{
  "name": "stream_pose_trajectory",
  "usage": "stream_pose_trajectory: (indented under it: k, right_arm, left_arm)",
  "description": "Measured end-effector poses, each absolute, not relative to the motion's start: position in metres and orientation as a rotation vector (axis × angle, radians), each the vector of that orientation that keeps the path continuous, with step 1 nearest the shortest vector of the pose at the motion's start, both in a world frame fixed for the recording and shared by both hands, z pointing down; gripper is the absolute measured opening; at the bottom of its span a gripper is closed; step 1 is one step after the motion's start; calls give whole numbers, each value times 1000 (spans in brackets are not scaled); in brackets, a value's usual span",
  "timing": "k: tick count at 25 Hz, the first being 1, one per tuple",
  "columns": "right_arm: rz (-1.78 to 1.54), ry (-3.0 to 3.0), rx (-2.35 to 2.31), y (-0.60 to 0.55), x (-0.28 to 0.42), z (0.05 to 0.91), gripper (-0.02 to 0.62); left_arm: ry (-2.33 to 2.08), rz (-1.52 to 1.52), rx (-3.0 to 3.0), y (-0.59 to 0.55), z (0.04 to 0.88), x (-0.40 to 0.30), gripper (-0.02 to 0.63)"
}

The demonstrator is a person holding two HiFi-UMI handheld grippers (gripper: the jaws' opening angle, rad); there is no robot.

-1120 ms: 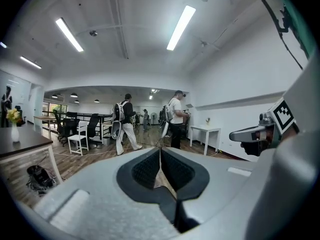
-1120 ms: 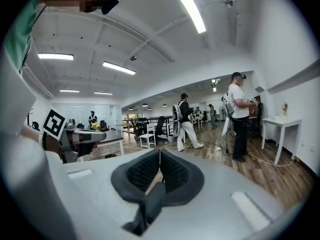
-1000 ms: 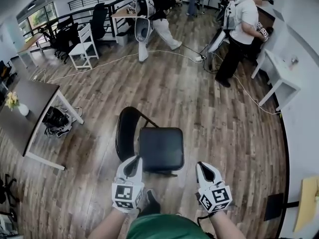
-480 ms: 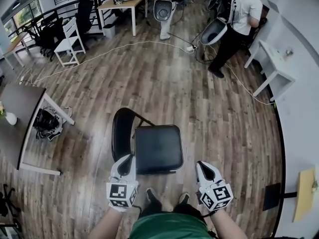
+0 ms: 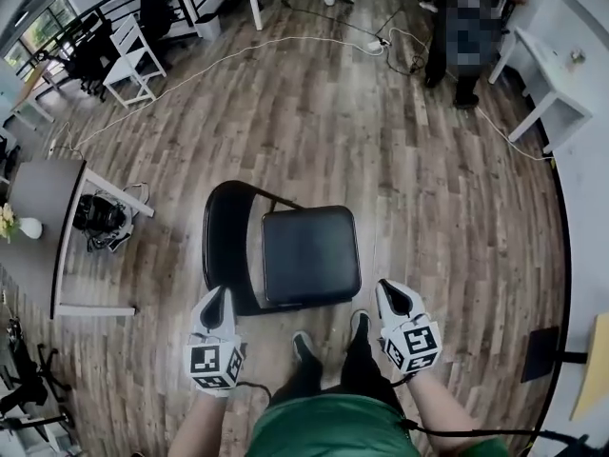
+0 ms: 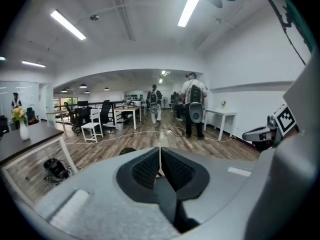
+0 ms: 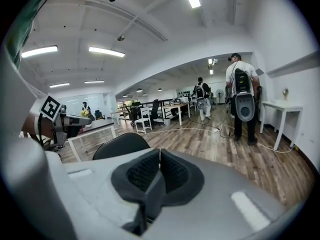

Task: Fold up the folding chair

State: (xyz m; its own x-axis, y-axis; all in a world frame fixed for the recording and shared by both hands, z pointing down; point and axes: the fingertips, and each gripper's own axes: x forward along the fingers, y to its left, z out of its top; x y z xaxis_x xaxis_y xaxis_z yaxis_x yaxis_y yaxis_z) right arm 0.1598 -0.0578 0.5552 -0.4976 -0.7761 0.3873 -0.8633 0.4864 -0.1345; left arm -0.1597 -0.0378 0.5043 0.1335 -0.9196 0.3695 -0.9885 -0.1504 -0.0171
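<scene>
The folding chair stands unfolded on the wood floor, its black seat (image 5: 310,253) flat and its rounded black backrest (image 5: 223,241) to the left of the seat. My left gripper (image 5: 217,300) is shut and empty, just below the backrest's near end. To the right of the seat's near corner, my right gripper (image 5: 390,291) is also shut and empty, clear of the chair. In the left gripper view the jaws (image 6: 160,156) meet, with only the backrest's top (image 6: 128,150) showing. The right gripper view has its jaws (image 7: 159,159) closed in front of the backrest (image 7: 120,145).
A dark table (image 5: 38,193) with a small vase stands at the left, a black bag (image 5: 100,219) on the floor beside it. A white cable (image 5: 238,53) crosses the floor beyond the chair. A person (image 5: 471,36) and a white table (image 5: 561,84) are far right. My shoes (image 5: 306,350) are below the seat.
Both grippers have sunk lower and stayed shut. The left one has drifted left, off the seat's near corner toward the backrest. The chair now sits higher and larger in the head view.
</scene>
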Motion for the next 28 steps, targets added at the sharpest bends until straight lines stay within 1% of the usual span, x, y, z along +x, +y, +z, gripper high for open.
stream_pose_trajectory:
  k: [4, 8, 12, 13, 14, 15, 19, 21, 22, 23, 28]
  right_arm:
    - [530, -2495, 1298, -84, 180, 597, 9]
    - [572, -2455, 1157, -103, 203, 655, 9]
    - [732, -2419, 1086, -124, 223, 714, 9]
    - [780, -2409, 1072, -129, 225, 728, 9]
    - [827, -2400, 1056, -133, 227, 743, 9]
    - [874, -2393, 1038, -136, 229, 757, 9]
    - [1098, -2370, 978, -142, 227, 811, 17]
    - [1218, -2345, 971, -144, 228, 838, 80]
    - [1270, -2330, 975, -145, 230, 852, 105]
    - [1315, -2314, 984, -145, 233, 867, 116]
    - [1474, -2240, 999, -144, 239, 935, 180]
  left_arm:
    - [-1939, 505, 2039, -41, 532, -161, 17]
    - [-2009, 586, 1882, -41, 558, -170, 18]
    - [-2065, 668, 1763, -44, 579, -185, 21]
    - [-2071, 678, 1730, -45, 585, -190, 46]
    - [-2074, 683, 1696, -45, 592, -195, 102]
    - [-2074, 687, 1664, -45, 600, -201, 128]
    - [-2054, 701, 1582, -46, 631, -222, 195]
    - [-2031, 707, 1560, -47, 645, -232, 241]
    - [-2017, 709, 1551, -48, 653, -236, 260]
    - [-2005, 712, 1542, -51, 662, -240, 276]
    - [-1987, 681, 1509, -63, 699, -263, 296]
